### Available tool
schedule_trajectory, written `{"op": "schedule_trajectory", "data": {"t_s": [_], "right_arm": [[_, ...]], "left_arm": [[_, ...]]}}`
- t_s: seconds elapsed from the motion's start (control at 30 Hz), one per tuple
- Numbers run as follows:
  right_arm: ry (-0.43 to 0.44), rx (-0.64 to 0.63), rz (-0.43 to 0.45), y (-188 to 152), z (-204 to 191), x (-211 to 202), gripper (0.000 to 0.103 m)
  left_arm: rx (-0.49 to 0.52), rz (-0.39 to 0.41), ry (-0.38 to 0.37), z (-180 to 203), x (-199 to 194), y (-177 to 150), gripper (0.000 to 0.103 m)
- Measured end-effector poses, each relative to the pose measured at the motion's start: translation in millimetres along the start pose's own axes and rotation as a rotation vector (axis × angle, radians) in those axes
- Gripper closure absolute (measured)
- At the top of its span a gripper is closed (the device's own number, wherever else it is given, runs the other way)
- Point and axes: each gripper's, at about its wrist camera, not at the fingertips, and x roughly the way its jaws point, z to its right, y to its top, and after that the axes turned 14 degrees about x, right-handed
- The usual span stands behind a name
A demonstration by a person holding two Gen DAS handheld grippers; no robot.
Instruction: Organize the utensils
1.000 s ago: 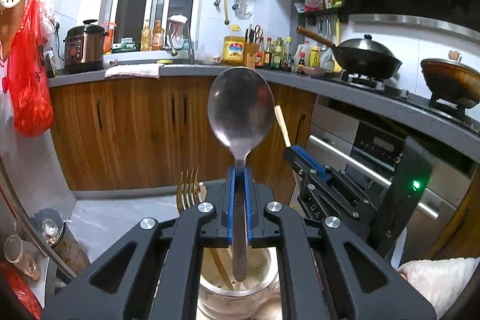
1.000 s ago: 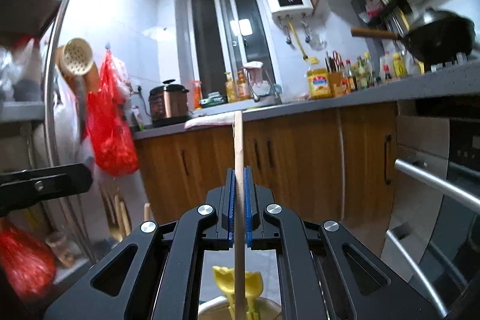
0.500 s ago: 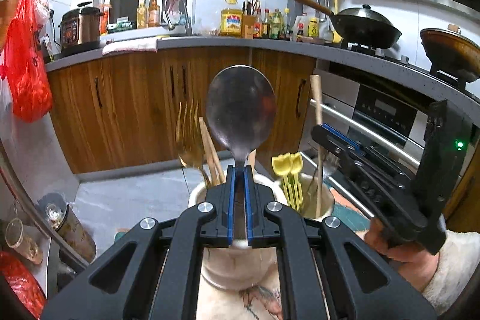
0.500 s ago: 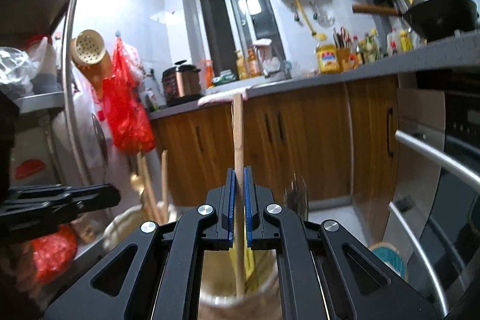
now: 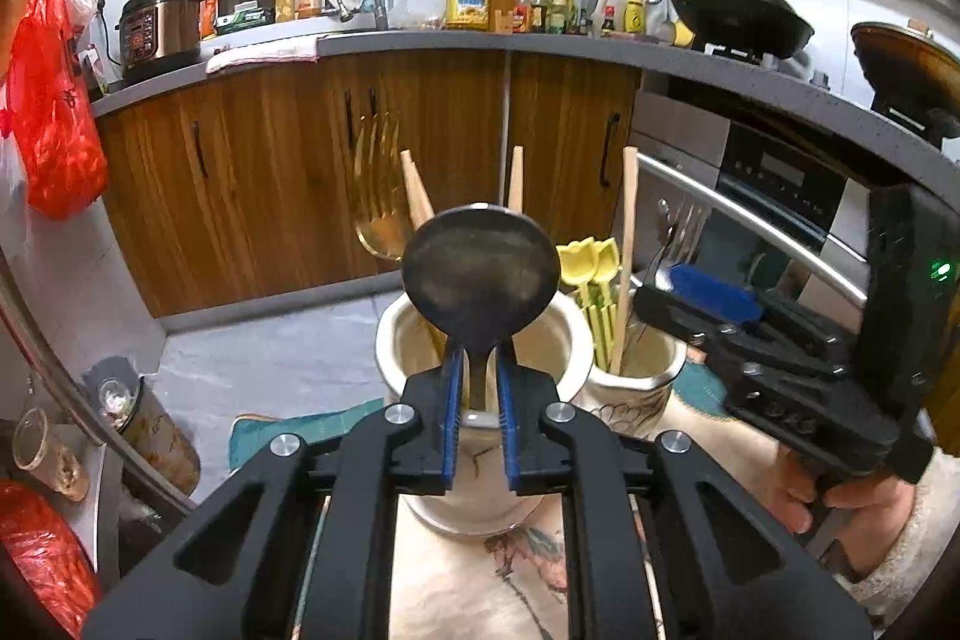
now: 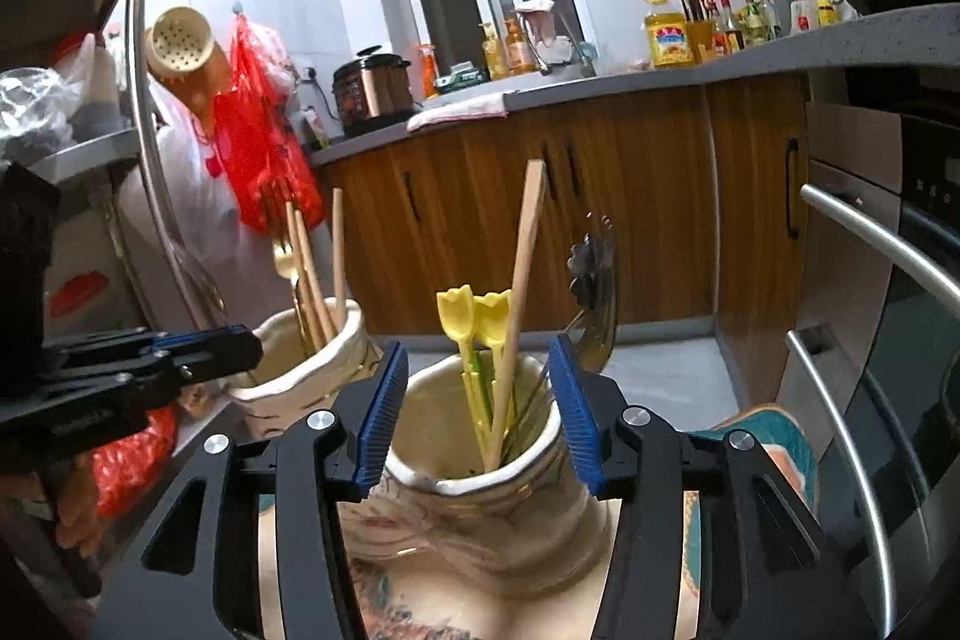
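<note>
The left gripper (image 5: 478,412) is showing a narrow gap between its blue pads (image 5: 451,418), with the handle of the metal spoon (image 5: 478,274) running between them; a sliver of space is showing on each side of the handle, so whether the pads are actually pressing it I cannot tell. The spoon is standing upright, its long axis vertical, bowl up above the fingertips and handle reaching down into the cream jar (image 5: 480,400) directly beneath the jaws. A gold fork (image 5: 378,196) and wooden sticks (image 5: 417,190) are also leaning out of that jar, tines and tips up.

The right gripper (image 6: 477,412) is standing wide open and gripping nothing; its blue pads (image 6: 378,418) are flanking the neck of the second jar (image 6: 480,484), one on either side, apart from it. Inside that jar a wooden chopstick (image 6: 521,304) is leaning, lower end in the mouth, upper end tilting up and slightly right, sitting between the spread jaws and just above them. Yellow tulip-topped picks (image 6: 474,322) and a silver fork (image 6: 594,280) are sharing the jar.

Both jars are sitting side by side, near each other, on a patterned cloth (image 5: 480,580), the spoon's jar to the left.
</note>
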Motion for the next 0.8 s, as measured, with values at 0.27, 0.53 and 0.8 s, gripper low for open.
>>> {"op": "schedule_trajectory", "data": {"t_s": [0.27,0.53,0.8], "right_arm": [[-0.028,0.017,-0.016,-7,-4,-44,0.052],[-0.043,0.013,-0.085,-39,0,-69,0.046],[-0.088,-0.071,-0.083,-68,-2,-79,0.026]], "left_arm": [[-0.016,0.025,0.035,0,-42,-5,0.051],[-0.054,-0.024,0.032,18,-73,-49,0.045],[-0.071,-0.017,0.078,43,-76,-91,0.028]]}}
